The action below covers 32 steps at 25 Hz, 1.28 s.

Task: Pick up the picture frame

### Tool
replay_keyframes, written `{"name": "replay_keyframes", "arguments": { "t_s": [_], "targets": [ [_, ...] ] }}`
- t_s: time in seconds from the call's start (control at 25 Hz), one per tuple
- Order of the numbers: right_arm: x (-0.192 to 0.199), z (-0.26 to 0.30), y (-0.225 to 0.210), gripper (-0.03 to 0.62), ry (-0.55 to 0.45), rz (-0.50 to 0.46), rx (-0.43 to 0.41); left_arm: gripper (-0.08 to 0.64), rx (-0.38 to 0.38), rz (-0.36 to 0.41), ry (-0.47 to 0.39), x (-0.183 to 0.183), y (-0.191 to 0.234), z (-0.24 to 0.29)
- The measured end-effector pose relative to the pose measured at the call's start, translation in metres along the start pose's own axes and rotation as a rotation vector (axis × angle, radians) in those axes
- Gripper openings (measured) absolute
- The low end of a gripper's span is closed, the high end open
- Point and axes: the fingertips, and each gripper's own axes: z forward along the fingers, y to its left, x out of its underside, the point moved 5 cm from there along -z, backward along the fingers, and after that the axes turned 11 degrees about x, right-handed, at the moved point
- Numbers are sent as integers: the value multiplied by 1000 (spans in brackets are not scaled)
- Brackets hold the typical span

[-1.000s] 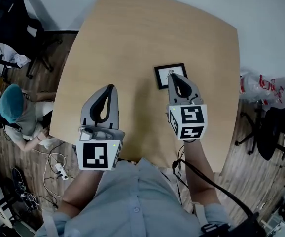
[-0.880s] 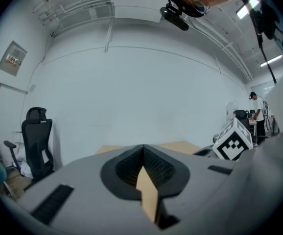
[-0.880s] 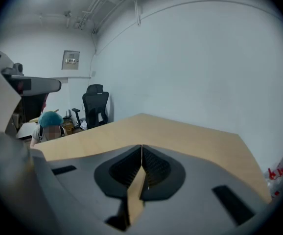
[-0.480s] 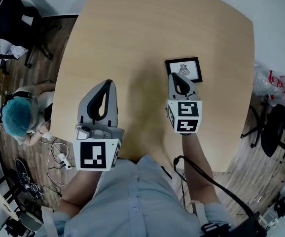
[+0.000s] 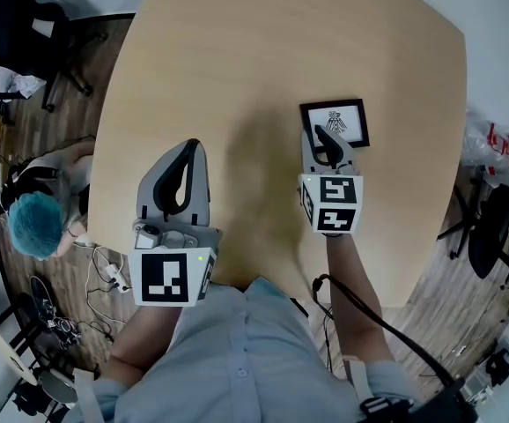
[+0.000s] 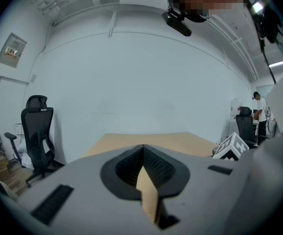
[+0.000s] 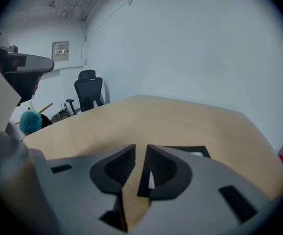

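Note:
The picture frame [image 5: 335,122] is small, black-rimmed, with a white print, and lies flat on the wooden table [image 5: 237,60] toward its right side. My right gripper [image 5: 325,129] reaches over the frame's near left edge. Its jaws have just been opening and now stand a narrow gap apart, with only table wood showing in the gap. In the right gripper view the frame [image 7: 193,151] lies just behind the right gripper [image 7: 141,146], partly hidden by the right-hand finger. My left gripper [image 5: 190,144] hovers over bare table to the left, its tips meeting, empty [image 6: 142,146].
A person with teal hair [image 5: 36,223] sits on the floor left of the table, among cables. Black office chairs stand at the upper left [image 5: 17,7] and at the right [image 5: 501,227]. A plastic bag [image 5: 501,148] lies beyond the right edge.
My right gripper has come down onto the frame's near edge and its jaws have parted. The left gripper has sunk a little and stayed shut.

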Motion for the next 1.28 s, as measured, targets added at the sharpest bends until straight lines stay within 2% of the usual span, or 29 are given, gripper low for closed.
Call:
{"name": "replay_keyframes", "arguments": {
  "t_s": [0.16, 0.84, 1.28],
  "targets": [
    [4, 4, 2, 103, 23, -1, -8, 2, -3, -5, 10, 2, 2, 2],
    [25, 23, 2, 115, 125, -12, 31, 2, -2, -40, 40, 12, 12, 13],
    [29, 32, 2, 92, 232, -52, 86, 2, -5, -60, 42, 15, 21, 18]
  ]
}}
